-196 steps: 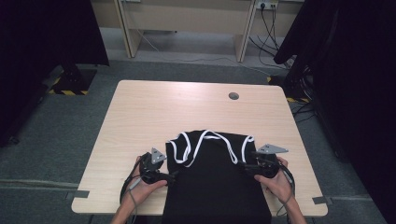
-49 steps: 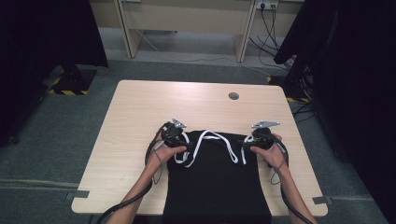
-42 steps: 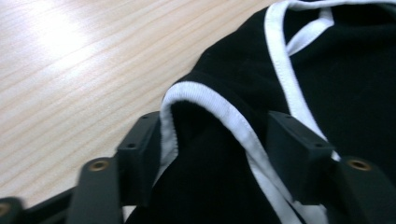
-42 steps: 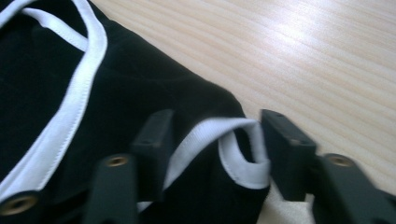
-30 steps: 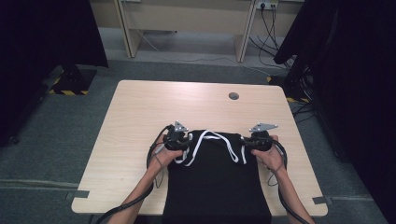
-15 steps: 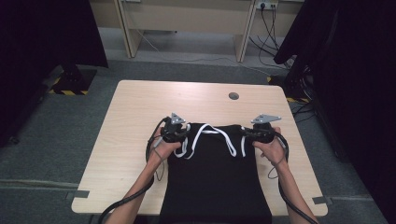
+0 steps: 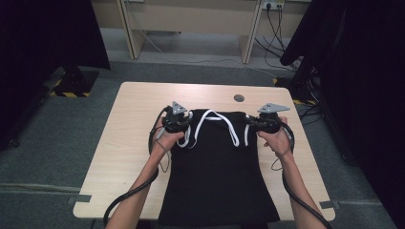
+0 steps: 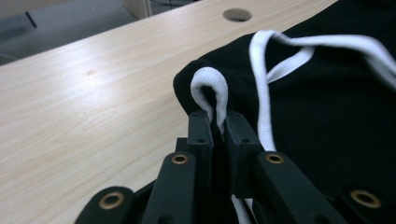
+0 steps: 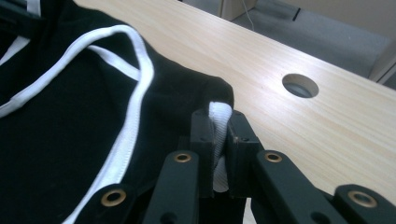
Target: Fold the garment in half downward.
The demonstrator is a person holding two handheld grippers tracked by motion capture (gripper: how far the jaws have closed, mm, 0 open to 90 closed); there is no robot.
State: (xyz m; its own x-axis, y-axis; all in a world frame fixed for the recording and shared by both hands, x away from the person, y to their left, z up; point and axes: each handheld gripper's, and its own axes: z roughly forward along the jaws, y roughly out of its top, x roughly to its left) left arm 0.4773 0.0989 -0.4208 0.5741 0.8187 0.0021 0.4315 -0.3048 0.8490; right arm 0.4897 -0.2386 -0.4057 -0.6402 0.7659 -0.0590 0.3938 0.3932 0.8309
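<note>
Black cloth garment (image 7: pixel 217 176), ribbed white cords (image 8: pixel 212 91), each hand-held gripper (image 8: pixel 218 122) (image 9: pixel 219 123) clamped on, seemingly, its corners.

Pale wooden table (image 7: pixel 129 143) (round cable hole (image 7: pixel 239 98) near far edge), black garment (image 7: pixel 217 176) spread on it

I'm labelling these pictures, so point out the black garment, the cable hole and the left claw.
black garment (image 7: pixel 217 181), high view, plain middle of cloth.
cable hole (image 7: pixel 239 98), high view, its centre.
left claw (image 8: pixel 218 125), left gripper view, between fingertips.
</note>
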